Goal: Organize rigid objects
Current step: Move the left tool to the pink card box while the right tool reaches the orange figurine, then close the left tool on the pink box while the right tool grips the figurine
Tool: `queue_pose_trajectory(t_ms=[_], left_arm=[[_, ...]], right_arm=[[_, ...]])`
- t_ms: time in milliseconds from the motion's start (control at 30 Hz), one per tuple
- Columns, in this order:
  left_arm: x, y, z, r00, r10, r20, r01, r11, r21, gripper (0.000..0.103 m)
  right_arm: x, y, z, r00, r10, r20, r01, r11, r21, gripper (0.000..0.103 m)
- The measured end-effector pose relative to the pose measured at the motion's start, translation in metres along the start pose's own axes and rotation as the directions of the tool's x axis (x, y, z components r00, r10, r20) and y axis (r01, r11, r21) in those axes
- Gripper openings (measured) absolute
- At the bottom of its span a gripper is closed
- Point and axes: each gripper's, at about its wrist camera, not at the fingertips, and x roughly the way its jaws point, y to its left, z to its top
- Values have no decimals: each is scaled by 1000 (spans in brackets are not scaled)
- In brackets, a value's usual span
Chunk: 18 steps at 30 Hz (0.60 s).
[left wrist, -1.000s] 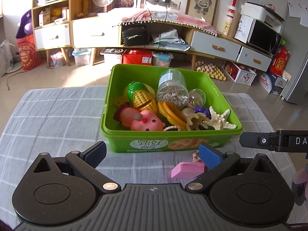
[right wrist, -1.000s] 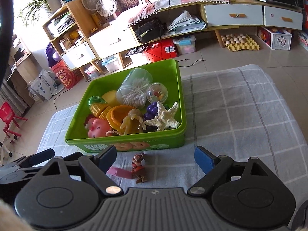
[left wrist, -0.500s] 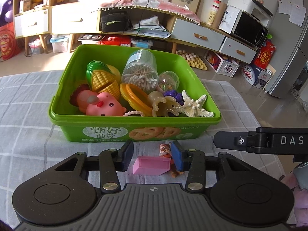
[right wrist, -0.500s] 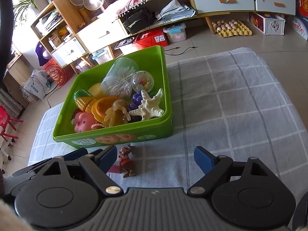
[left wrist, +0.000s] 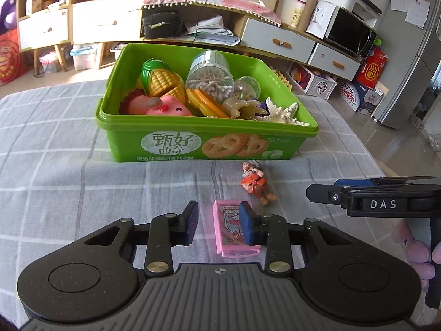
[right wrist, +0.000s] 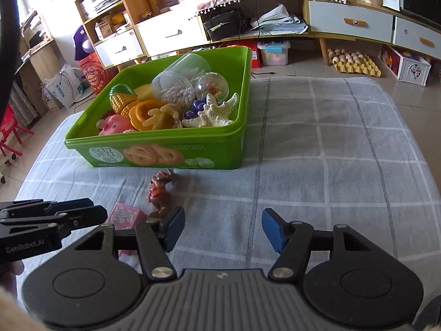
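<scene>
A green bin (left wrist: 176, 143) (right wrist: 176, 140) holds several toys: corn, a pink pig, a cotton swab jar, a starfish. In front of it on the checked cloth lie a pink box (left wrist: 230, 229) (right wrist: 125, 215) and a small orange figurine (left wrist: 255, 183) (right wrist: 160, 193). My left gripper (left wrist: 220, 223) is partly open above the cloth; the pink box lies under its right finger, not gripped. My right gripper (right wrist: 222, 227) is open and empty, to the right of the figurine.
The right gripper's body (left wrist: 372, 198) sits to the right in the left wrist view. The left gripper's body (right wrist: 46, 220) is at the left in the right wrist view. Shelves and drawers stand beyond the table.
My left gripper pulled back from the bin and shifted left; the pink box, earlier between its fingers, now lies under the right finger. The right gripper moved slightly.
</scene>
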Motion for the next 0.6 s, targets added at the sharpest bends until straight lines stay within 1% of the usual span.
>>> queue_pose_trajectory(t_ms=[67, 100, 200, 267, 333, 367, 400, 467, 533, 600], left_arm=[[-2, -1, -4, 1000, -4, 18, 4, 1000, 13, 60], [-3, -2, -6, 1000, -9, 24, 9, 1000, 25, 65], [-1, -6, -13, 999, -26, 21, 25, 999, 46, 71], [3, -11, -19, 1000, -19, 7, 19, 998, 57, 73], [8, -17, -24, 1000, 0, -4, 0, 996, 84, 72], [10, -19, -26, 1000, 9, -7, -8, 995, 98, 69], [12, -23, -29, 1000, 20, -5, -19, 993, 118, 68], [14, -29, -32, 999, 45, 12, -46, 987, 152, 66], [15, -31, -33, 998, 63, 27, -67, 986, 156, 58], [15, -32, -33, 996, 85, 38, -90, 983, 162, 46]], right_arm=[[2, 5, -6, 1000, 9, 16, -9, 999, -47, 32], [4, 7, -9, 1000, 15, 23, -13, 997, -71, 32], [6, 10, -17, 999, 29, 44, -23, 993, -120, 32], [9, 12, -20, 998, 33, 51, -25, 988, -153, 34], [12, 12, -23, 998, 32, 57, -22, 985, -171, 38], [13, 11, -24, 998, 32, 56, -21, 984, -177, 42], [15, 11, -25, 998, 29, 54, -18, 983, -182, 47], [17, 12, -26, 998, 26, 60, -14, 981, -194, 50], [18, 13, -27, 997, 29, 66, -14, 978, -210, 53], [20, 13, -27, 997, 31, 68, -16, 977, -213, 57]])
